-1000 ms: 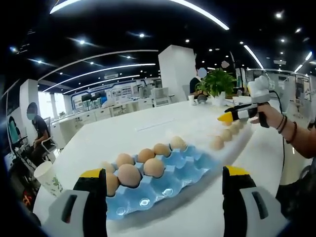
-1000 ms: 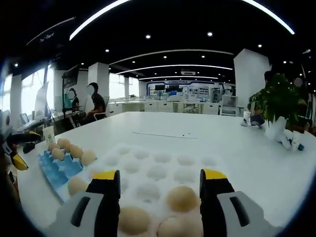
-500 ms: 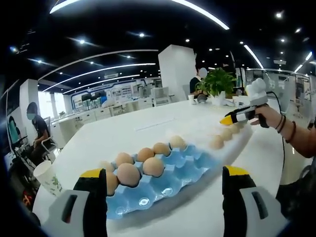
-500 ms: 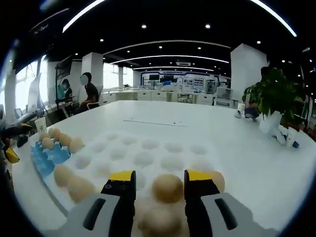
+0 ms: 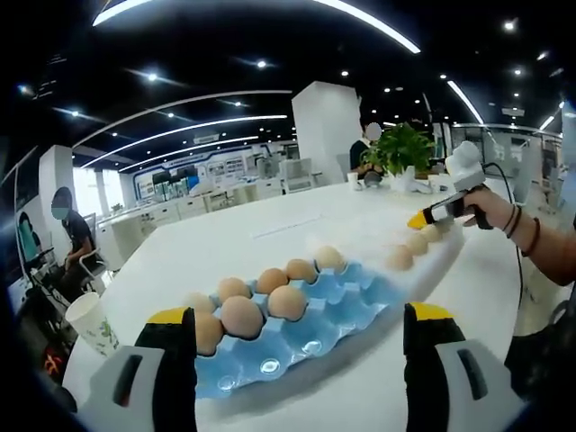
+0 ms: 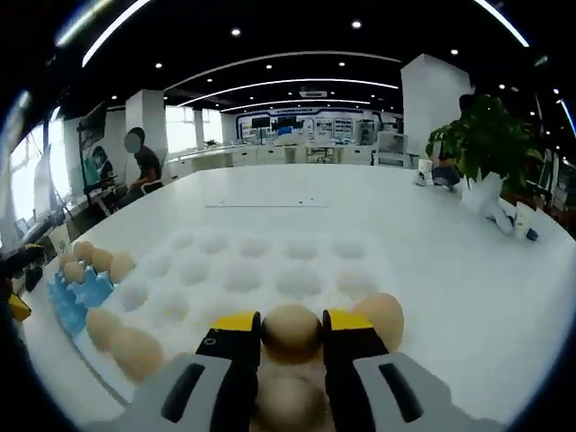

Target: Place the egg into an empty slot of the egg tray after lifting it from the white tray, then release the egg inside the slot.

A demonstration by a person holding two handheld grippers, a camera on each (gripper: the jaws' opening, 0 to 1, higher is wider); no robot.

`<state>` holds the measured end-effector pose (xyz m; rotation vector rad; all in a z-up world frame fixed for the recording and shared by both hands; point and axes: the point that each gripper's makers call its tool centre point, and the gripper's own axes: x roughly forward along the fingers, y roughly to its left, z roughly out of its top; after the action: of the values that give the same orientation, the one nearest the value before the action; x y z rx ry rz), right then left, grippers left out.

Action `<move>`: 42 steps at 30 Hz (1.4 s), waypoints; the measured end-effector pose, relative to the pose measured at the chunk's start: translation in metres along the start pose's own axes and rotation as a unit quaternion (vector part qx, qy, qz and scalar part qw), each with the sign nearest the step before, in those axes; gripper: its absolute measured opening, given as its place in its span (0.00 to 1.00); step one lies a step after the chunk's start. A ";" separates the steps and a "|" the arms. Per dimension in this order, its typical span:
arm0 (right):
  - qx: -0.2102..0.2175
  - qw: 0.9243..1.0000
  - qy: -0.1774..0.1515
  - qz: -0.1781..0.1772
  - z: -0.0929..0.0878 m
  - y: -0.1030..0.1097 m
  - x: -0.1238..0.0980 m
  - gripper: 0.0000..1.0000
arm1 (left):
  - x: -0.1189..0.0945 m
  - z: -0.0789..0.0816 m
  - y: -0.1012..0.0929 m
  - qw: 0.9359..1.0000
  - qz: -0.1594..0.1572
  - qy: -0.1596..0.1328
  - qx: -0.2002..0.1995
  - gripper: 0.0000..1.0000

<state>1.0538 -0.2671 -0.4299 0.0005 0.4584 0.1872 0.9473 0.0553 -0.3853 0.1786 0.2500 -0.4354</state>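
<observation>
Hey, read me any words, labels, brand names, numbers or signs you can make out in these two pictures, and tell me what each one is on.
None can be read.
Paper cup beside the blue egg tray: it has a green print, too blurred to tell if it holds words.
Far back wall: bright panels, too small and blurred to read.
Eggs, white tray and both tongs: no visible lettering.

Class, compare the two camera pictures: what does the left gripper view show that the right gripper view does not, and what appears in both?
Left gripper view: the open left claw, a paper cup and the right-hand claw seen from outside.

Right gripper view: the right claw closed around an egg, and the white tray's empty dimples.

Both: the blue egg tray with eggs, the white table and the potted plant.
</observation>
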 end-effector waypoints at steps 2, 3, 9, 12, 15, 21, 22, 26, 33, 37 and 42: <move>0.006 1.000 0.001 -0.001 0.000 0.000 0.000 0.28 | -0.001 0.000 0.001 1.000 0.001 0.000 0.001 0.98; 0.009 1.000 0.001 -0.002 0.001 -0.001 0.000 0.28 | -0.002 0.000 0.001 1.000 0.001 0.000 0.000 0.98; 0.027 1.000 -0.008 0.000 0.003 -0.002 -0.003 0.27 | -0.003 0.000 0.003 1.000 0.003 0.001 0.002 0.98; 0.026 0.999 -0.027 -0.001 0.010 -0.003 -0.008 0.27 | -0.004 0.000 0.004 1.000 0.004 0.000 0.002 0.98; 0.019 0.999 -0.031 -0.003 0.013 -0.003 -0.009 0.27 | -0.003 0.000 0.003 1.000 0.003 0.000 0.003 0.97; 0.017 0.999 -0.037 -0.004 0.019 -0.002 -0.013 0.27 | -0.001 0.002 -0.001 1.000 -0.003 -0.001 0.006 0.97; 0.016 0.999 -0.039 -0.004 0.020 -0.001 -0.014 0.27 | -0.001 0.002 -0.002 1.000 -0.004 -0.001 0.006 0.97; 0.011 0.999 -0.042 -0.005 0.024 0.002 -0.017 0.27 | -0.001 0.004 -0.001 1.000 -0.004 -0.005 0.003 0.97; 0.004 0.999 -0.047 0.006 0.032 0.015 -0.020 0.27 | -0.001 0.002 -0.002 1.000 -0.006 -0.002 0.006 0.97; 0.000 0.999 -0.049 0.012 0.035 0.021 -0.021 0.27 | -0.002 0.004 -0.003 1.000 -0.008 -0.006 0.005 0.97; -0.002 0.998 -0.053 0.024 0.039 0.032 -0.024 0.27 | -0.002 0.005 -0.004 1.000 -0.010 -0.007 0.006 0.97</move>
<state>1.0446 -0.2387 -0.3829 0.0185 0.3531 0.2347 0.9451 0.0518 -0.3799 0.1855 0.2358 -0.4581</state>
